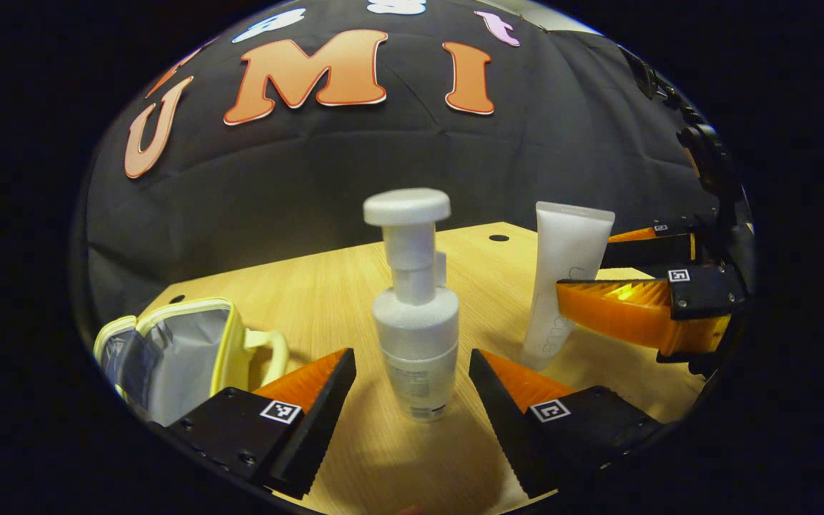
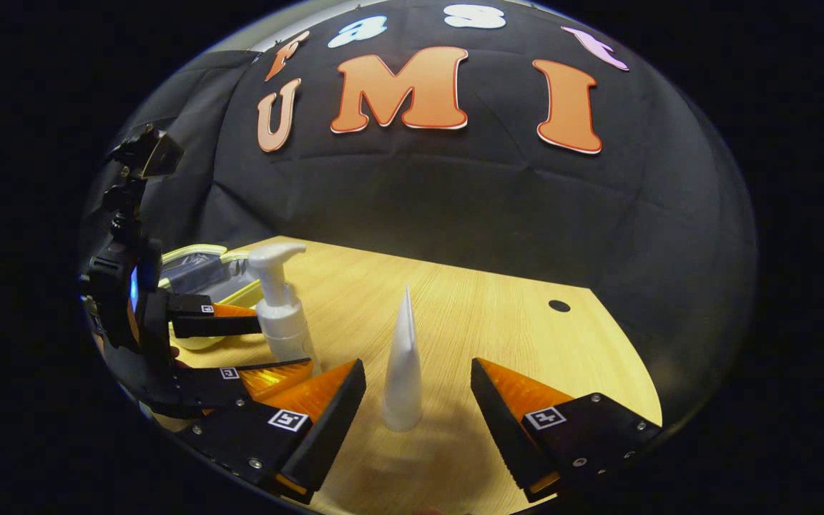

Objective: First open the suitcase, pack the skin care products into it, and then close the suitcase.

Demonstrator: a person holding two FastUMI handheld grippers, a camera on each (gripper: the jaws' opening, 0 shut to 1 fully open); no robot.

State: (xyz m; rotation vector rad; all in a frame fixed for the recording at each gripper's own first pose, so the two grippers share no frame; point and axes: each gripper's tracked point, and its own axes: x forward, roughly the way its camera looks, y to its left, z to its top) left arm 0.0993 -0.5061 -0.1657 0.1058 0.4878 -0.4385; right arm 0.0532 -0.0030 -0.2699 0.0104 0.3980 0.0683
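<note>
A white pump bottle [image 1: 413,315] stands upright on the wooden table, between the spread fingers of my left gripper [image 1: 412,393], which is open and not touching it. A white tube [image 1: 562,286] stands on its cap to the right of the bottle. In the right gripper view the tube [image 2: 403,368] shows edge-on between the fingers of my right gripper [image 2: 418,397], also open, with gaps on both sides. The small yellow-trimmed suitcase [image 1: 169,354] lies open at the left, its grey lining showing. The pump bottle [image 2: 280,304] and the suitcase [image 2: 197,268] appear at the left of the right gripper view.
The wooden table [image 1: 326,300] has a round cable hole [image 1: 498,237] near its back edge, and another hole [image 2: 558,306] at the right. The black cloth wall rises close behind the table. The other gripper [image 1: 641,304] reaches in from the right in the left gripper view.
</note>
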